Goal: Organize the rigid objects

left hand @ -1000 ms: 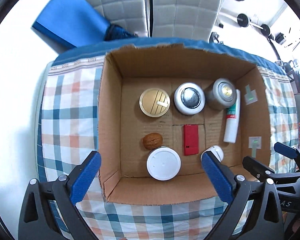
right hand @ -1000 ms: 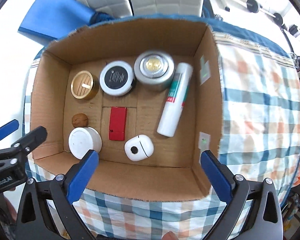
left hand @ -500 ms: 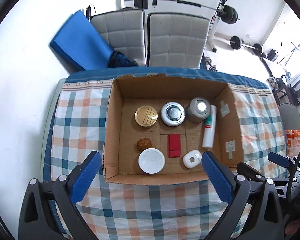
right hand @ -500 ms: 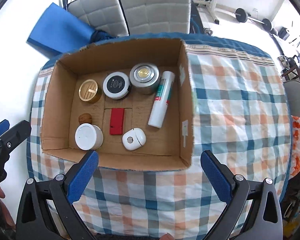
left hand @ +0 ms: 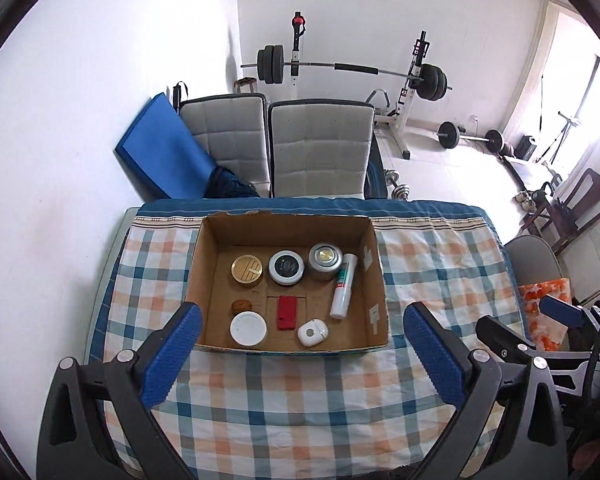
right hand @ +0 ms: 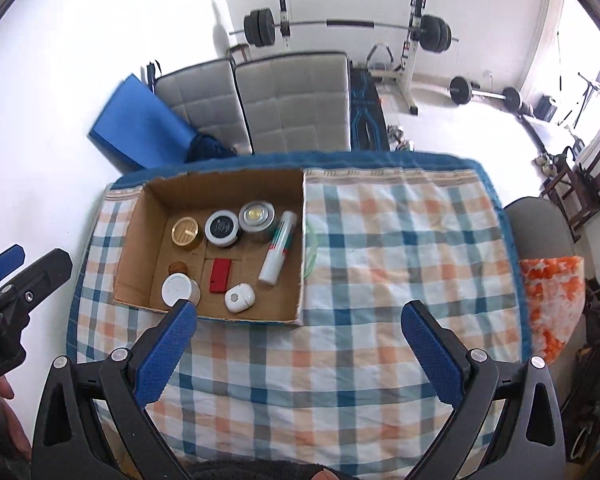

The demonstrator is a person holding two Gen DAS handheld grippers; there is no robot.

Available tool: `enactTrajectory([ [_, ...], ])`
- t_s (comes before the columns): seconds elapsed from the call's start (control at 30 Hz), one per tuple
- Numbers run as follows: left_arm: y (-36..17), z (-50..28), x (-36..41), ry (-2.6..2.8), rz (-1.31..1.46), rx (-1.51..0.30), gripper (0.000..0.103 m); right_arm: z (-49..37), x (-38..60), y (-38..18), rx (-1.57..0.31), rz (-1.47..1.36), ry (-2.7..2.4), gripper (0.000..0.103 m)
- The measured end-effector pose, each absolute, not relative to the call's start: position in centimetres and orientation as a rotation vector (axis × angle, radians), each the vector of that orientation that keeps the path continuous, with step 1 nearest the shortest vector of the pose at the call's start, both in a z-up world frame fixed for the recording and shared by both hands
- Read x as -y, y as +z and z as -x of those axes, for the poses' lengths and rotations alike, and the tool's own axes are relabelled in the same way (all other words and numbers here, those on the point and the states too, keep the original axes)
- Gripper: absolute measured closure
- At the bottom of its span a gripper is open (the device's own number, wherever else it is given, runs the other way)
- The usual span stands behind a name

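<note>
Walnut half hidden behind white jar

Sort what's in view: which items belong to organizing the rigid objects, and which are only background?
Job: cardboard box holding gold-lidded jar, black-lidded tin, silver puck light, white tube, walnut, white round lid, red block, small white case.

Background: barbell rack, grey chairs, blue mat, checked tablecloth.

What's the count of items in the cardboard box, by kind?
Round lidded tins/jars: 4 (gold, black-topped, silver, white)
Tube: 1
Red flat block: 1
White rounded case: 1
Walnut: 1
Total: 8, all in the cardboard box.
</note>
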State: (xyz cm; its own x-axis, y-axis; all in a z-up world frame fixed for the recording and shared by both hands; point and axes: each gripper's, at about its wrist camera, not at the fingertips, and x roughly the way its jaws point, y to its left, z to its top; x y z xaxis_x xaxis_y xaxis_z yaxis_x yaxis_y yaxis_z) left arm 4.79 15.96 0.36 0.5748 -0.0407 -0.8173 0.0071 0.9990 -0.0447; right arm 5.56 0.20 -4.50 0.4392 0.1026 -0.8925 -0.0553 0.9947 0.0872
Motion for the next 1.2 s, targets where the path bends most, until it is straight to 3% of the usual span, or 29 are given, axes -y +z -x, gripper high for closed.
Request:
enactTrajectory([
  [0.57, 8.2, 1.0, -11.5, -0.005, -0.026, -0.774, 0.000, 1.1, 5.6, 7.0, -0.875, -0.023, 0.086, 0.000],
  [1.2, 6.9, 1.5, -11.6, -0.037, -0.003, -0.794, 0.000, 2.9, 5.6, 7.3, -0.866, -0.039, 0.025, 0.000],
])
